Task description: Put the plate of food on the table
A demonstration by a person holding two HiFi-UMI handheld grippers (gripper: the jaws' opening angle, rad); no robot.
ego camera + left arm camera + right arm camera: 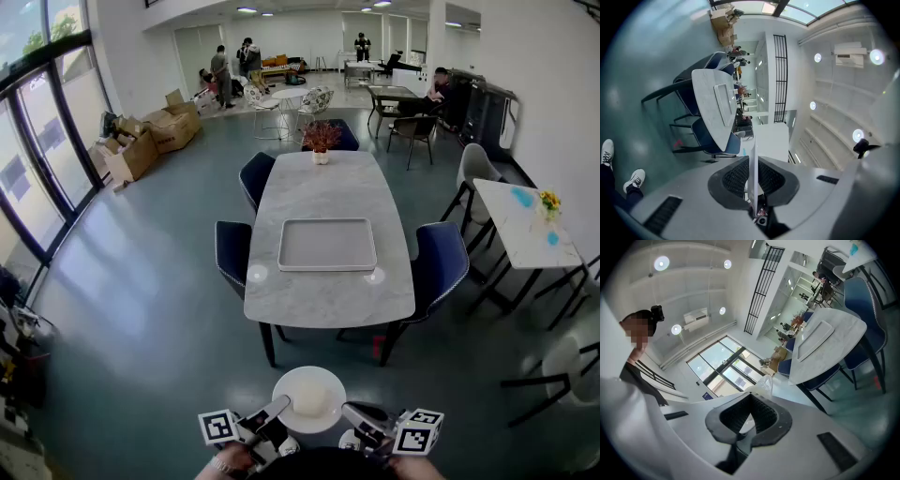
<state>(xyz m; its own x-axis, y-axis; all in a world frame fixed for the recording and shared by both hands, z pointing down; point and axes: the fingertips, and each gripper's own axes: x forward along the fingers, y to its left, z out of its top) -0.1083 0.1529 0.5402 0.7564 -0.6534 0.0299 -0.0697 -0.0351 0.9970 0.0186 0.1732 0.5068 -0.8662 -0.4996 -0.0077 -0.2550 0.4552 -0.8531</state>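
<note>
Head view: white plate (pixel 309 372) is in the air, low in frame, over the grey-blue floor (pixel 141 309), just short of the near end of the worktop (pixel 323 187) and not touching it. A pale rounded lump of food (pixel 309 398) sits at plate centre; in the right gripper view it looks covered in clear film (pixel 764 385), contents can't be made out. Left tongs (pixel 277 410) are on the plate's left rim and right tongs (pixel 354 417) on its right rim, marker cubes outboard of each. Left gripper view: left tongs (pixel 752 180) clamped on the plate rim, seen edge-on as a thin white line (pixel 752 159) betw. the two black pads, both pads touching it. Right gripper view: right tongs (pixel 750 416) nearly together, white rim (pixel 746 421) pinched betw. the pads. Worktop is pale marble w/ rounded corners, on dark legs. An empty grey tray (pixel 327 245) lies at approx. its centre. A small flower pot (pixel 321 141) stands at the far end. Two small white discs sit near the tray's near corners, left (pixel 257 274) and right (pixel 374 276). Blue chairs (pixel 439 262) stand on both long sides. Cardboard boxes (pixel 150 136) are piled by the windows at left.
</note>
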